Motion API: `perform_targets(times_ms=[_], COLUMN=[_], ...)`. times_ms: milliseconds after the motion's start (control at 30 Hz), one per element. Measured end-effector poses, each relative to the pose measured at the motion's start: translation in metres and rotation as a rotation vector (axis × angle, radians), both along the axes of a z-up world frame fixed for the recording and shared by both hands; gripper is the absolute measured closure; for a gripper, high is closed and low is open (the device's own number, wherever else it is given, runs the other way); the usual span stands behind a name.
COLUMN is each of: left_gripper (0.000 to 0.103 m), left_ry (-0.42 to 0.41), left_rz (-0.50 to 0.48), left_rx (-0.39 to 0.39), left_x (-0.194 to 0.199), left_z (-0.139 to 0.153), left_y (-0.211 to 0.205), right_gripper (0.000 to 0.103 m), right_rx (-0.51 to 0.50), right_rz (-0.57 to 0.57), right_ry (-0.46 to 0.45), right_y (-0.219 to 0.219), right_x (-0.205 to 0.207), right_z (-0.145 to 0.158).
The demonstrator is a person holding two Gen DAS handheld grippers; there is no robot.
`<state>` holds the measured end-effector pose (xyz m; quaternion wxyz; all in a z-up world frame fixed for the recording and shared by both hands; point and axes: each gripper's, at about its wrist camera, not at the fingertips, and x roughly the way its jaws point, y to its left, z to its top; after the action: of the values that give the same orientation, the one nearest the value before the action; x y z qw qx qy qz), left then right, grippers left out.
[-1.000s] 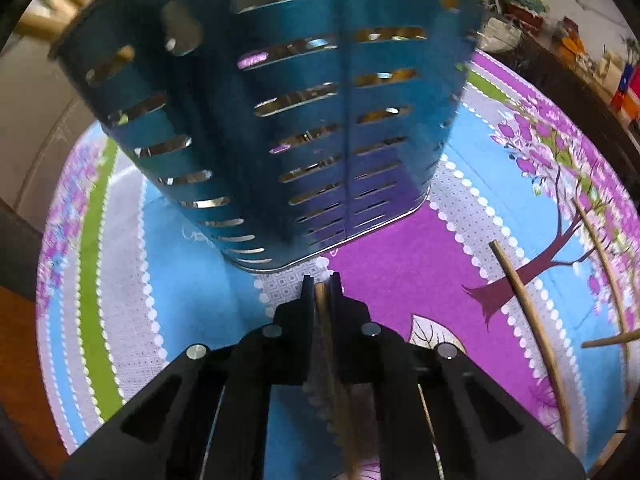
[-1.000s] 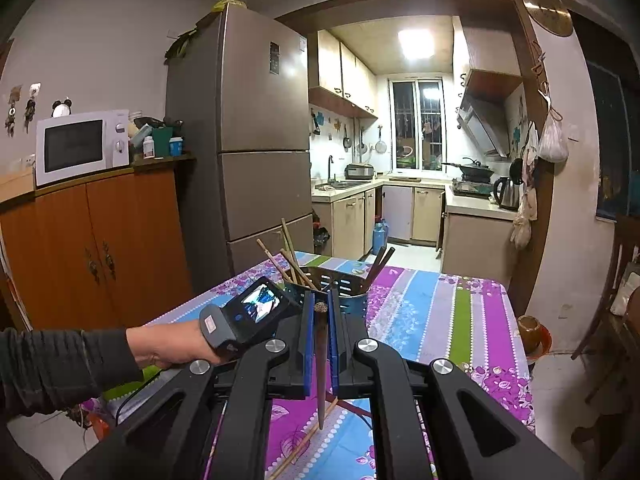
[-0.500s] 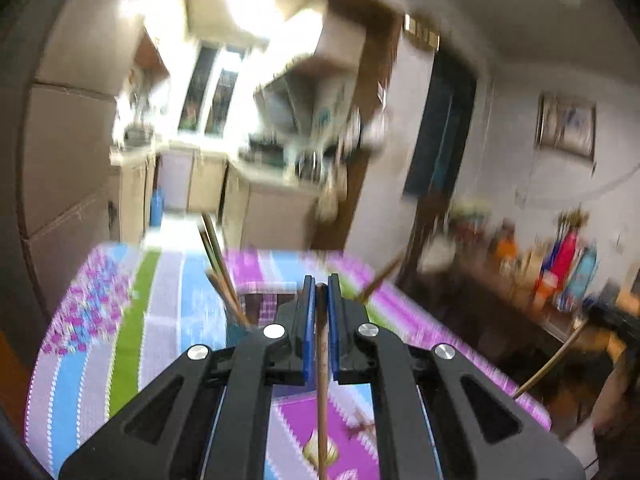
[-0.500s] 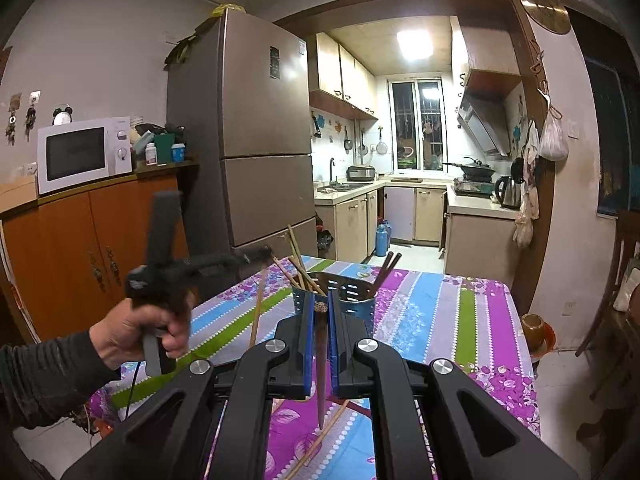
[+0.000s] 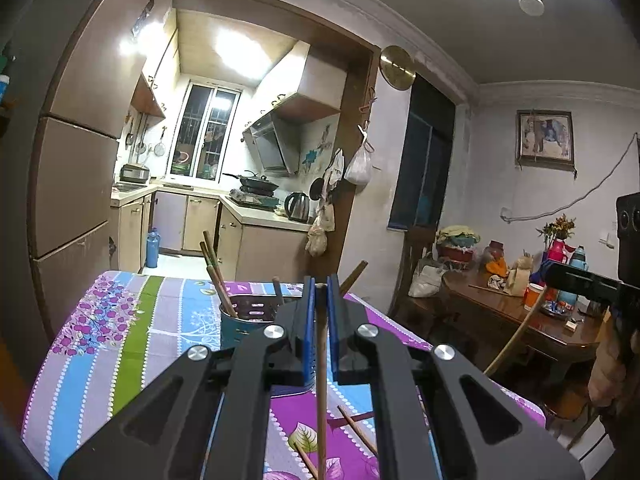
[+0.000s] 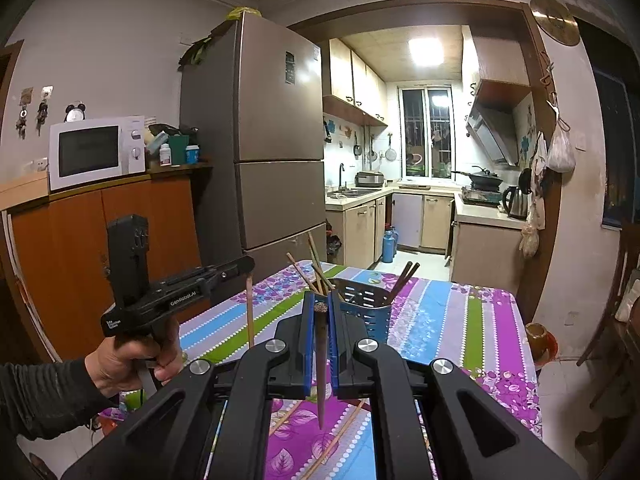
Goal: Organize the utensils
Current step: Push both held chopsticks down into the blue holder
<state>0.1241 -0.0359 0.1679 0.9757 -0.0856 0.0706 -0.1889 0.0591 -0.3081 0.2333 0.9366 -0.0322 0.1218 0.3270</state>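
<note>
Both grippers held near level above the table: left gripper (image 5: 321, 300) clamped on a light chopstick (image 5: 321, 380), right gripper (image 6: 321, 310) on a dark chopstick (image 6: 321, 364).

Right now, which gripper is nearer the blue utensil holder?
Hard to call; probably the left. The left gripper and the right gripper each grip a chopstick upright, short of the blue utensil holder, which looms larger in the left wrist view.

Sharp frames, dim room, bright kitchen ceiling light (image 6: 426, 51) with glare; fisheye bending, dark vignetted corners
</note>
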Motion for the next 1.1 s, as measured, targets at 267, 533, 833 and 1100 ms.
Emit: perform_targets(times_ms=[267,533,833,1100], left_gripper=[0.098,0.098,0.098,0.098], left_ry=[-0.01,-0.088,-0.321,-0.431], left_rz=[0.006,0.011,0.069,0.128], left_rx=[0.026,0.015,-0.019,-0.028], left_x=[-0.021,-0.013,0.001,0.021], left_z=[-0.012,0.032,0.11,0.135], left_y=[0.002,0.008,0.011,0.009], right_gripper=[0.095,0.095,0.095,0.095], right_rx=[-0.006,0.0,0.019,0.001], right_rz=[0.007,0.037,0.021,-0.032], right_ry=[-0.004,-0.035,-0.038,-0.024], right_y=[-0.002,0.007,0.017,0.034], right_x=[-0.005,0.008,0.057,0.108], right_z=[0.003,0.035,0.099,0.132])
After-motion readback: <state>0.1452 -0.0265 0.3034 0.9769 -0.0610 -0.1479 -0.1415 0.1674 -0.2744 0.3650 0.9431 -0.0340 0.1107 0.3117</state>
